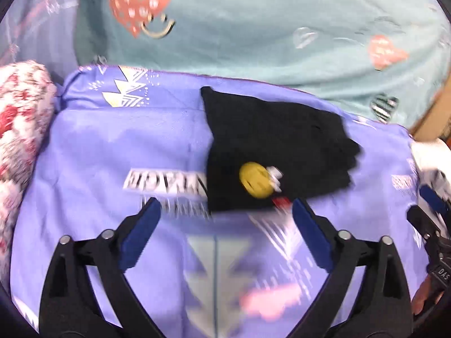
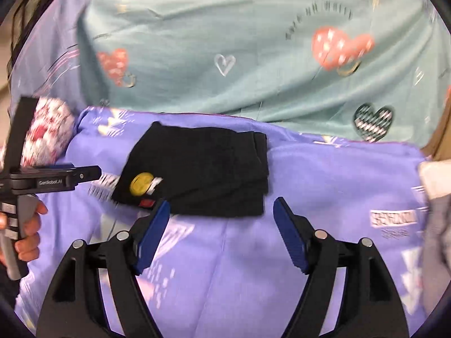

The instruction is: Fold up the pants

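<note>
- On the purple printed bedcover (image 1: 118,146) lie the black pants (image 1: 270,152), folded into a compact, roughly square bundle near the cover's far edge.
- A yellow round patch (image 1: 255,179) shows on the pants' near corner, with a small red tag (image 2: 146,203) just beside it.
- Behind the purple cover spreads a teal sheet (image 1: 267,28) printed with pink hearts.
- Off to the left sits a red-and-white floral bundle (image 1: 19,129), touching the purple cover's edge.
- The left gripper (image 1: 225,211) hangs just short of the pants' near edge, its blue-padded fingers (image 1: 141,233) spread wide with nothing held between them.
- The right gripper (image 2: 221,211) hovers by the same near edge, its blue pads (image 2: 291,233) also parted and empty; the left pad's tip overlaps the pants' edge in view, though I cannot tell whether it touches.
- From the right wrist view, a person's hand (image 2: 28,233) grasps the left gripper's handle at the far left.
- Both views are smeared by motion blur, so fine print on the cover is unreadable.
</note>
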A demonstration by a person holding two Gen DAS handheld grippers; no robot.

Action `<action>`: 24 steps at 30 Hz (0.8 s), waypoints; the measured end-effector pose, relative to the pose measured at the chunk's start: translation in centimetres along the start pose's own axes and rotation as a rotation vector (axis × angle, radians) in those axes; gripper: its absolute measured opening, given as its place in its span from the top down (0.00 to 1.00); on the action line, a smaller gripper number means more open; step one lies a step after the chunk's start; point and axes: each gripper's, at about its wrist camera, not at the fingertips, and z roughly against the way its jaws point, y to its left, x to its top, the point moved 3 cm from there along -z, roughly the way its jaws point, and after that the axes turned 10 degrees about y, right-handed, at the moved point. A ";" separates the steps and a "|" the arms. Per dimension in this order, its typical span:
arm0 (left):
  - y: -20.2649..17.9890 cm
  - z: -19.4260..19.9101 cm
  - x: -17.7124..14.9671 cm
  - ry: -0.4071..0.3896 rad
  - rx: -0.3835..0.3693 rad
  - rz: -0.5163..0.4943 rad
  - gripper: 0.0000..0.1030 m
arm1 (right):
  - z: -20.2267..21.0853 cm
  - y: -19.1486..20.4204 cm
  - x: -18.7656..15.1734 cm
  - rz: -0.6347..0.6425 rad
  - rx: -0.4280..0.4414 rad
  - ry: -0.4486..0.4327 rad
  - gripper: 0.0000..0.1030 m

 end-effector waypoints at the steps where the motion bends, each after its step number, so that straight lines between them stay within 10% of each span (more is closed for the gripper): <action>1: 0.2 1.1 -1.9 -0.011 0.015 -0.007 0.03 | 1.5 0.6 -0.8 0.009 -0.010 -0.018 0.14; 10: -3.3 9.3 -13.1 -0.123 0.125 -0.088 0.03 | 10.0 2.6 -9.4 -0.053 -0.041 -0.100 0.01; 24: -4.1 13.7 -18.1 -0.203 0.079 -0.071 0.02 | 14.3 2.7 -13.2 -0.114 -0.040 -0.135 0.01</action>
